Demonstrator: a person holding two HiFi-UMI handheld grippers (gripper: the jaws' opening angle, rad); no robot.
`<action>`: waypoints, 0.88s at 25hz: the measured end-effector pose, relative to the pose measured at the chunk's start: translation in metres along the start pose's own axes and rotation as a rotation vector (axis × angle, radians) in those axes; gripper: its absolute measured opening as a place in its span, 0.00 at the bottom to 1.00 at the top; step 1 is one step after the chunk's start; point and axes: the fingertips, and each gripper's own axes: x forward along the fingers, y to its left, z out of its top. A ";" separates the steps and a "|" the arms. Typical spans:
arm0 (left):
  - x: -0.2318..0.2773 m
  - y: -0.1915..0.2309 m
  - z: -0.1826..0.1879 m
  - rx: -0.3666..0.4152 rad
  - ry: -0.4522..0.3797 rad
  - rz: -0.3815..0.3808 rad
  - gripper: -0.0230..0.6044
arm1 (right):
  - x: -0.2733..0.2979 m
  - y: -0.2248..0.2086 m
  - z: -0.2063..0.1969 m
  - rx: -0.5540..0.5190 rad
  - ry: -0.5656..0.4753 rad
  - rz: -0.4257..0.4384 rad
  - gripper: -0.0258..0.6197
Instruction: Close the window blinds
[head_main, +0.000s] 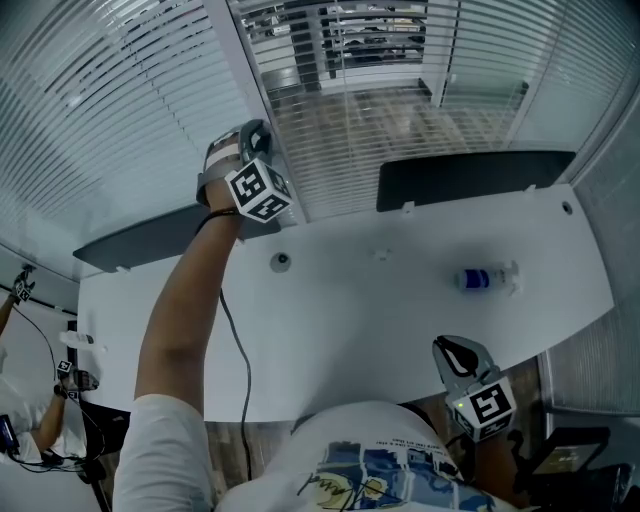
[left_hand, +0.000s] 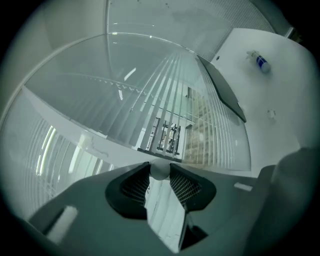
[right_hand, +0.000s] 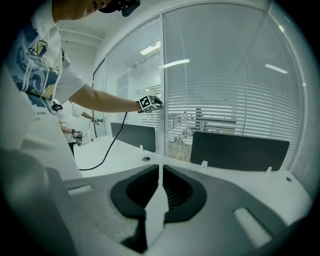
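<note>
Noted window blinds (head_main: 350, 100) beyond bench (head_main: 400, 300), slats part open. Found left hand-held gripper (head_main: 258, 135) clamped on pale tilt wand (left_hand: 159, 171) beside window frame (head_main: 240, 60). Probably mid-twist; needs further wrist roll. Saw right hand-held gripper (right_hand: 160, 170) pinched closed, empty.

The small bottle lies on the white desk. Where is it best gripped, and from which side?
Grip the small bottle across its blue-labelled body, coming from above. It lies on its side on the white desk, with its long axis roughly along the window, so jaws set across that axis should close on the round body rather than on an end. The right gripper is the nearer one.
</note>
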 end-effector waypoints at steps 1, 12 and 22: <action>0.000 0.001 0.000 -0.032 -0.001 0.005 0.23 | 0.001 0.001 0.001 -0.001 0.000 0.002 0.06; -0.003 0.010 -0.002 -0.452 -0.024 0.010 0.24 | 0.004 0.003 0.001 -0.002 0.006 0.012 0.06; -0.009 0.017 -0.006 -0.894 -0.047 0.019 0.24 | 0.005 0.003 0.001 0.007 0.004 0.016 0.06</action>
